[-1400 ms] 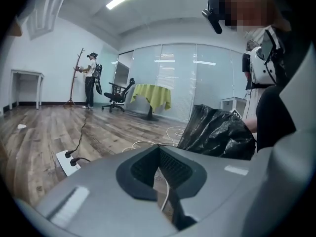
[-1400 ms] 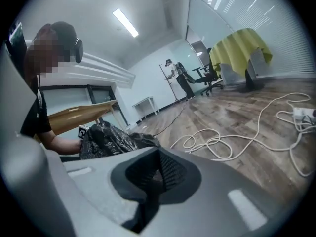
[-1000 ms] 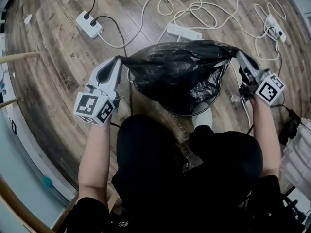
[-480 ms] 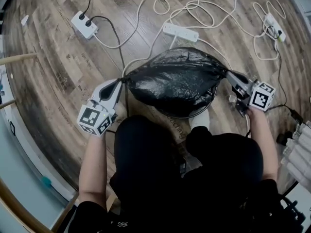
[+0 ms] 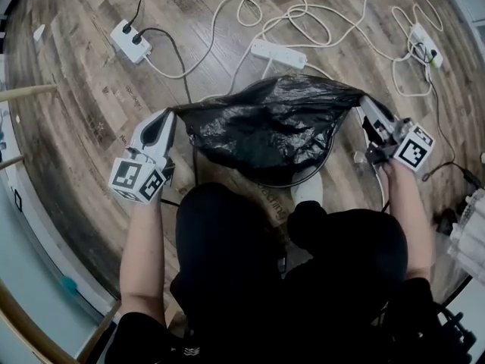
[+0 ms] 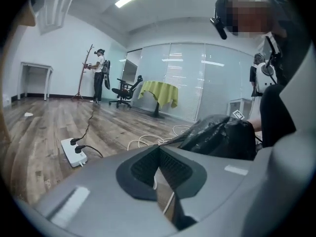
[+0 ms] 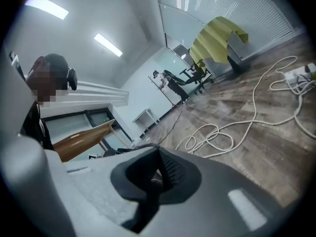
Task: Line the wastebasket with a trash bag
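Observation:
A black trash bag hangs stretched between my two grippers above a round dark wastebasket, whose rim shows under the bag's near right side. My left gripper is shut on the bag's left edge. My right gripper is shut on its right edge. In the left gripper view the jaws are pressed together, and the crumpled bag bulges to their right. The right gripper view shows its jaws shut too, with only a thin dark strip at them.
Three white power strips and looping white cables lie on the wood floor beyond the basket. My white shoe is beside the basket. Farther off are a person, an office chair and a yellow-draped table.
Both grippers dipped toward the basket with the bag pulled taut, then moved slightly apart. The bag now hangs looser and wider between them. Both grips are unchanged.

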A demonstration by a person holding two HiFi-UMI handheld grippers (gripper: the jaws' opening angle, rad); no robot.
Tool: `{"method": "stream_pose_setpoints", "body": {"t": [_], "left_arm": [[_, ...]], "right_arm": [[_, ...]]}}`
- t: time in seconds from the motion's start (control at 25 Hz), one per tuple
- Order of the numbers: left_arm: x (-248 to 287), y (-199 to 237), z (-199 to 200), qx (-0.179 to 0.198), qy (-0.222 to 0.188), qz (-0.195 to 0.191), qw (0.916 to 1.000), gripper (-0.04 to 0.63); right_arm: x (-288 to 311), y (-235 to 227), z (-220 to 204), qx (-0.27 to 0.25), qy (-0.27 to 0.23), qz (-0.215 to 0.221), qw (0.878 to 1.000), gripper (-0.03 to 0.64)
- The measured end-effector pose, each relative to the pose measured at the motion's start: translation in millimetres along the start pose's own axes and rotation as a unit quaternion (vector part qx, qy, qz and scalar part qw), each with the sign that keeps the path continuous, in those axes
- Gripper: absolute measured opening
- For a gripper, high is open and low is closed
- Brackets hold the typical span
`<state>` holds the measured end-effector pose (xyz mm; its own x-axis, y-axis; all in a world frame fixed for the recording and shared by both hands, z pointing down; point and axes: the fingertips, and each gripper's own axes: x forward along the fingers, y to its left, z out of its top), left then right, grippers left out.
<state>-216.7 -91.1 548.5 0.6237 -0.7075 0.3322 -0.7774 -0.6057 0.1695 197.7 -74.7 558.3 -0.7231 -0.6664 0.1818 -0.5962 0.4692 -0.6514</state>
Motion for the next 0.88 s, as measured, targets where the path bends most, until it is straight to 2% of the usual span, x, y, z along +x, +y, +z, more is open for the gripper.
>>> {"method": "stream_pose_setpoints", "body": {"t": [0.08,0.2,0.36,0.52,0.64,0.8,0.88], "left_arm": [[12,11,6,-0.016,-0.007,0.007,0.9998,0.005],[32,23,11,-0.018,-0.007,0.019,0.9996,0.005],[48,42,-7,-0.041,0.023,0.052,0.9975,0.005],[53,50,-38,-0.06,0.068,0.061,0.994,0.005],[44,40,-59,-0.058,0.091,0.036,0.9936,0.005],[14,11,-76,-0.03,0.103,-0.028,0.9938,0.005],[0,-3,-80,-0.035,0.101,-0.055,0.9928,0.005]], "right_arm": [[13,-7,8,0.008,-0.002,0.004,1.0,0.0],[35,-21,16,0.016,0.004,-0.003,1.0,0.0],[58,-42,7,0.035,0.019,-0.027,0.999,0.0],[66,-65,-17,0.065,0.058,-0.068,0.994,0.0],[57,-70,-39,0.072,0.088,-0.079,0.99,0.001],[32,-59,-61,0.076,0.093,-0.061,0.991,0.001],[20,-48,-74,0.079,0.097,-0.043,0.991,0.002]]}}
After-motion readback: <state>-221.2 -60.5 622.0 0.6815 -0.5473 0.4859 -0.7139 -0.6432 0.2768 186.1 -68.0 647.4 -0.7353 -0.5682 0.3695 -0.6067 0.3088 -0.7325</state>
